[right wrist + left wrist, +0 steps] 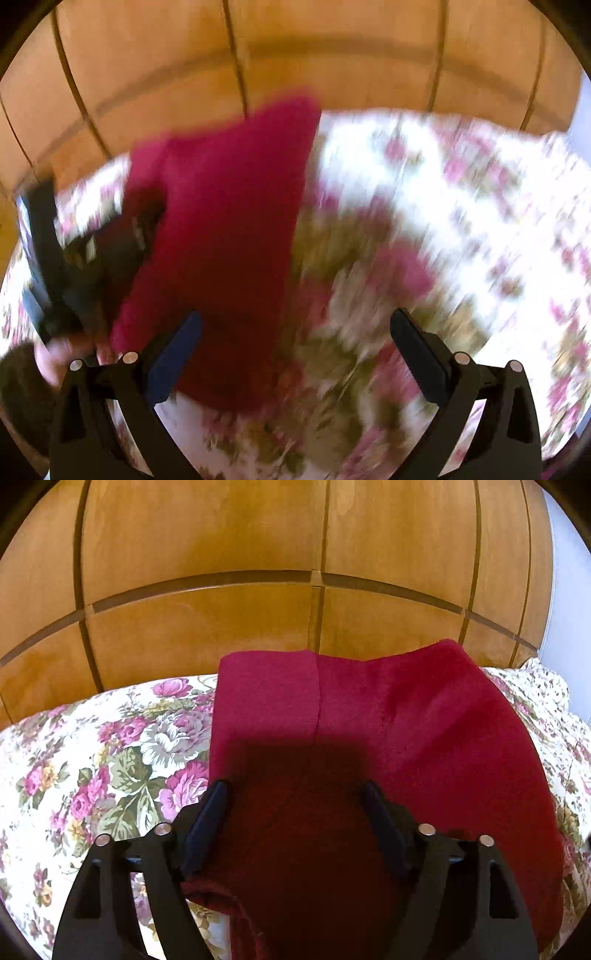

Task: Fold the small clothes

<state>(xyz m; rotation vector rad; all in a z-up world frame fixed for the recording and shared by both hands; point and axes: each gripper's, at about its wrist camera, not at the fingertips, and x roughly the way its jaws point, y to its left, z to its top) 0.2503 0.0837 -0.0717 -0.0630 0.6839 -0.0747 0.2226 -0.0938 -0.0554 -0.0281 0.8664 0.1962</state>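
A dark red fleece garment (406,720) lies partly folded on the floral bedspread (92,757). My left gripper (297,794) is open, its fingers spread just above the garment's near part, holding nothing. In the blurred right wrist view the garment (229,206) lies left of centre. My right gripper (295,325) is open and empty above the bedspread (461,221), its left finger over the garment's right edge. The left gripper tool (55,266) shows at the far left beside the garment.
A wooden panelled wardrobe (221,554) stands right behind the bed's far edge. The floral bedspread spreads to the left and right of the garment. The right wrist view is heavily motion-blurred.
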